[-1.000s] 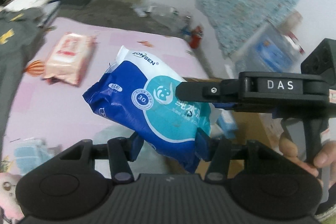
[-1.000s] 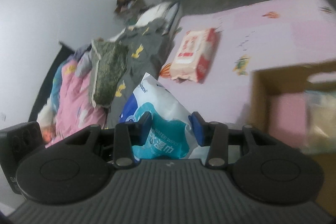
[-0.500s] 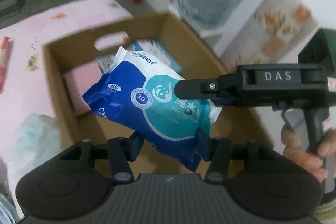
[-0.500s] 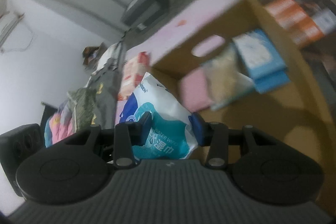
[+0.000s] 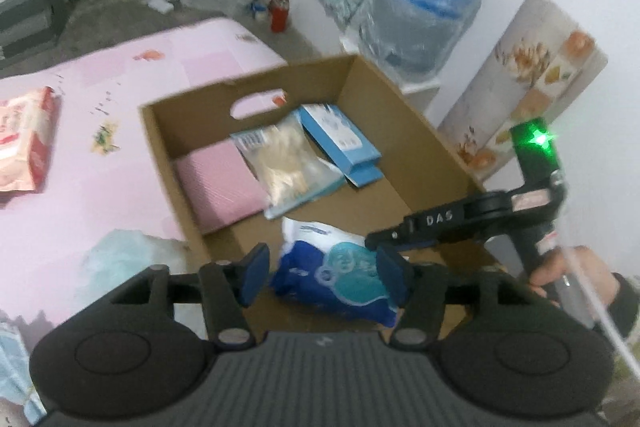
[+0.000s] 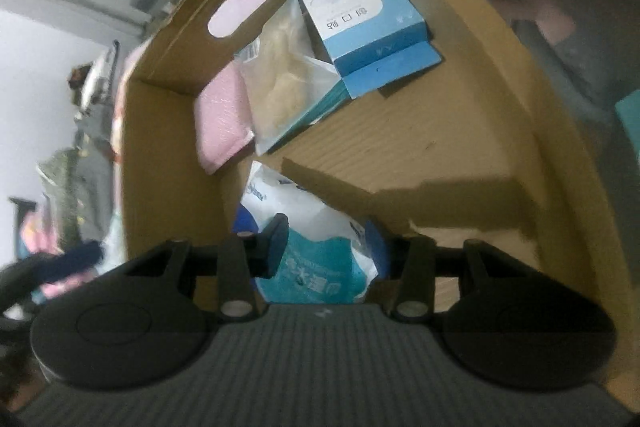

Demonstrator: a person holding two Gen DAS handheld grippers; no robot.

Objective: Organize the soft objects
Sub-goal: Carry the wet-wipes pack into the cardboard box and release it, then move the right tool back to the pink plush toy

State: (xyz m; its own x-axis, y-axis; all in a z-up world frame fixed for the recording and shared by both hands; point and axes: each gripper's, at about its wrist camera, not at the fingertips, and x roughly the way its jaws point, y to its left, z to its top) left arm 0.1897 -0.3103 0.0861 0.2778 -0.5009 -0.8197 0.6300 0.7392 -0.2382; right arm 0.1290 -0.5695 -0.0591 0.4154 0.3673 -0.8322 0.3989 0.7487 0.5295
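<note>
I see the blue-and-white wipes pack (image 5: 334, 269), soft and crumpled, low inside the cardboard box (image 5: 432, 143) at its near end. My left gripper (image 5: 324, 277) has just been opening, its fingers clear of the pack between them. My right gripper (image 6: 326, 247) pinches the pack, though easing wider. Bare floor lies at 3 o'clock. At 12 sit a pink pad (image 5: 218, 183), a clear bag (image 5: 284, 163) and a blue carton (image 5: 340, 139).

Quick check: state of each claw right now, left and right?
Left claw: open, jaws just widened; the wet wipes pack sits between them, left pad clear of it.
Right claw: jaws have just been opening, pads still against the pack inside the cardboard box.
</note>
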